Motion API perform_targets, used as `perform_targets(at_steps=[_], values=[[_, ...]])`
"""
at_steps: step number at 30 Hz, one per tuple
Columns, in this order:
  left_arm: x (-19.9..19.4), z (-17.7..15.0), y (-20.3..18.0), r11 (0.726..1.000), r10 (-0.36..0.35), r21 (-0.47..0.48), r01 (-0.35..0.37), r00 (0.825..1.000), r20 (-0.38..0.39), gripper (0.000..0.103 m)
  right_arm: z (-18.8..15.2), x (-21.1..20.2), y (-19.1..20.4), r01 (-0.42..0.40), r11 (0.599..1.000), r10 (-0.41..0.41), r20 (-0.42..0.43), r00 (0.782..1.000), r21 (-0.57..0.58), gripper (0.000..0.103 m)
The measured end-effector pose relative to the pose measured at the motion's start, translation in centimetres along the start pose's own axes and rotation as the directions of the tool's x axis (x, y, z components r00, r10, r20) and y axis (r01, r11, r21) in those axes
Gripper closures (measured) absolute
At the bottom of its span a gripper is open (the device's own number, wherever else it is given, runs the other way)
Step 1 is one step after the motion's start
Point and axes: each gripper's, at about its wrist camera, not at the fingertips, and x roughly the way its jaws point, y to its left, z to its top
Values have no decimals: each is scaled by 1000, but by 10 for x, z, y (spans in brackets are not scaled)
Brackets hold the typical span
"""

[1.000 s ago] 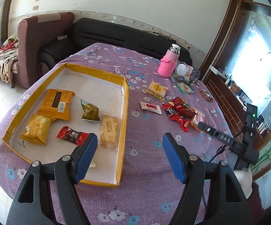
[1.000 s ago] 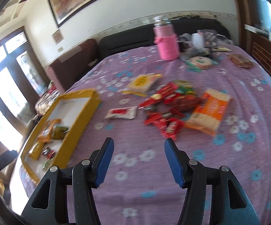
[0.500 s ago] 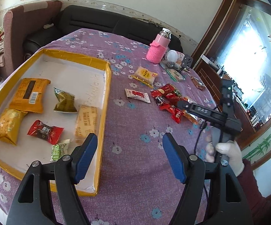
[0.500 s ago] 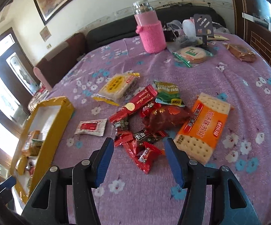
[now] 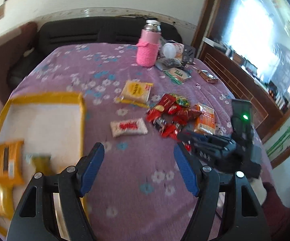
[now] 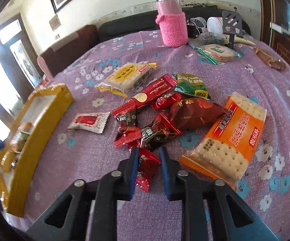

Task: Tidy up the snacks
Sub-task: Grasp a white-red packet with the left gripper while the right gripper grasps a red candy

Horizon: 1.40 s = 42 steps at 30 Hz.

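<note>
A pile of snacks lies on the purple flowered tablecloth (image 6: 265, 84). My right gripper (image 6: 148, 153) is closed around a small red candy packet (image 6: 147, 166) at the near edge of the pile. Beside it lie an orange cracker pack (image 6: 233, 138), a dark red pouch (image 6: 193, 114), a long red bar (image 6: 153, 94), a green pack (image 6: 191, 86), a yellow cracker pack (image 6: 128, 76) and a white-and-red sachet (image 6: 88, 122). The yellow-rimmed tray (image 5: 80, 108) holds several snacks at left. My left gripper (image 5: 138, 158) is open and empty above the cloth, right of the tray.
A pink knit-covered flask (image 6: 172, 20) stands at the back of the table. A round cracker pack (image 6: 217, 52), a brown pack (image 6: 273, 60) and clutter lie back right. A dark sofa (image 5: 84, 34) is behind the table. The right gripper's body (image 5: 225, 146) shows in the left wrist view.
My right gripper moved down to the pile and closed on the small red candy packet. My left gripper swung right, away from the tray, still open.
</note>
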Motion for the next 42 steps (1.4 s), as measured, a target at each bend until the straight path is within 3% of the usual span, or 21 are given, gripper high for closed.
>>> perform_targets(at_steps=[2,6,12,14,15,16,19,30,34,36,40,42], values=[[23,20,0,1000,-26,13,26,1000,-18,31,2,-5,-3,-31,999,30,19,999,15,83],[79,48,8,995,-94,-47,89,989,-117,32,4,-11,-4,-85,996,84,30,996,24,83],[140,55,1,996,-24,80,47,962,-272,32,6,-13,-10,-151,987,150,21,988,54,83],[152,47,-1,993,-10,108,47,945,-327,39,8,-15,-15,-170,982,168,25,985,82,83],[154,44,-2,991,-8,121,52,940,-341,49,8,-15,-17,-173,981,172,24,985,92,83],[151,38,-6,986,18,163,38,944,-330,52,8,-15,-20,-180,978,179,22,984,109,83],[140,26,-15,979,-11,187,81,937,-348,57,7,-14,-24,-196,971,197,11,980,138,83],[110,-4,-36,941,54,334,53,951,-304,51,6,-15,-22,-204,970,205,9,979,136,83],[95,-2,-21,959,143,278,-64,951,-274,46,6,-15,-24,-204,968,205,8,979,146,83],[84,-3,-11,975,159,194,-111,954,-254,43,6,-16,-24,-206,968,208,7,978,144,83],[81,-10,-4,977,195,131,-168,952,-236,37,5,-16,-21,-212,967,213,3,977,141,83],[90,-14,-1,980,193,93,-173,943,-271,37,5,-16,-20,-213,967,215,5,977,139,83]])
